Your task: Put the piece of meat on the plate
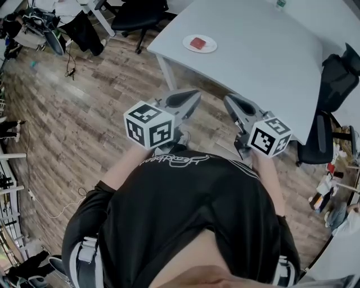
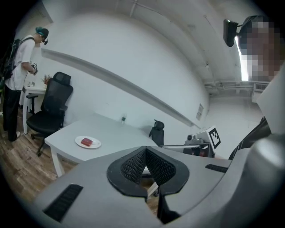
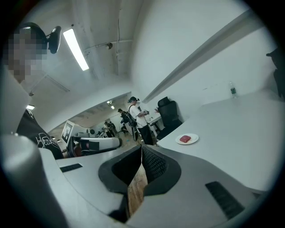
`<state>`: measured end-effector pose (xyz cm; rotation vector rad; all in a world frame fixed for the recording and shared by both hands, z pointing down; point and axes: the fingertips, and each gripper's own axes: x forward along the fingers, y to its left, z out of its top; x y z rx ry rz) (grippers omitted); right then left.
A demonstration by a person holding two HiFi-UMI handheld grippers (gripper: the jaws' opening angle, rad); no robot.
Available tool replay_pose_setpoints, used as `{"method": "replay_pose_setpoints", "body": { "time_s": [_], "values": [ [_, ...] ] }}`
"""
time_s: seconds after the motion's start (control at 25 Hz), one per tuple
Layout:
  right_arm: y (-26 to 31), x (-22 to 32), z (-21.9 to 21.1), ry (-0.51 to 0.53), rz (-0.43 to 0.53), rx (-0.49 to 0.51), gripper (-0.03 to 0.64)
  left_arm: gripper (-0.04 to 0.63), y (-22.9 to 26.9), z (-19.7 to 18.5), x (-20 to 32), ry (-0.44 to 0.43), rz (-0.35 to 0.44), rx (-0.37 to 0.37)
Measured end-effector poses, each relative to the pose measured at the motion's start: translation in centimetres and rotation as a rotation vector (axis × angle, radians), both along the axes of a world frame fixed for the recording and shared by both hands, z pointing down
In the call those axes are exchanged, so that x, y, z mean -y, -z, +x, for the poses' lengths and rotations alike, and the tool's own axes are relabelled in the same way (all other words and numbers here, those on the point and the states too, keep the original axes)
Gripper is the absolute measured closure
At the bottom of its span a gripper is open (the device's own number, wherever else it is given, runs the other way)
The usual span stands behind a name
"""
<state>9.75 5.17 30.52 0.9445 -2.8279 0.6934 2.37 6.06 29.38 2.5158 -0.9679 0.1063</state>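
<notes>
A red piece of meat lies on a small white plate near the corner of the grey-white table. Both gripper views show the same meat on its plate, far ahead of the jaws. My left gripper and right gripper are held side by side close to the person's chest, over the wooden floor and short of the table. Each one's jaws meet at the tips with nothing between them, as the left gripper and the right gripper show close up.
A black office chair stands left of the table, and a dark bag on another chair sits at its right side. A bottle stands at the table's far side. A person stands at a desk beyond the chair.
</notes>
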Motion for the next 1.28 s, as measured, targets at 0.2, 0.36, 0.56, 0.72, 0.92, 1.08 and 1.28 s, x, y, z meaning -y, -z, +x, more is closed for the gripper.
{"method": "replay_pose_setpoints", "body": {
  "time_s": [0.2,0.36,0.56,0.72,0.92,1.08,1.28],
  "values": [
    [0.9,-3.4,0.8,0.013,0.042,-0.002,0.606,0.588,0.6,1.0,-3.7,0.010,0.033,0.013],
    [1.3,-4.8,1.5,0.010,0.060,-0.002,0.607,0.588,0.8,1.4,-5.3,0.020,0.040,0.009],
    [0.8,-6.4,2.5,0.012,0.049,0.000,0.607,0.588,0.8,2.5,-6.9,0.022,0.040,0.008],
    [1.4,-7.5,2.9,0.017,0.061,0.001,0.607,0.588,1.3,3.1,-7.9,0.023,0.051,0.005],
    [2.2,-9.0,3.5,0.030,0.085,-0.003,0.607,0.588,2.2,4.0,-9.5,0.028,0.075,0.003],
    [2.5,-9.8,3.6,0.039,0.094,-0.001,0.607,0.588,2.4,4.3,-10.2,0.035,0.076,0.005],
    [2.3,-11.1,4.0,0.046,0.092,0.001,0.607,0.588,2.1,4.7,-11.5,0.041,0.066,0.005]
  ]
}}
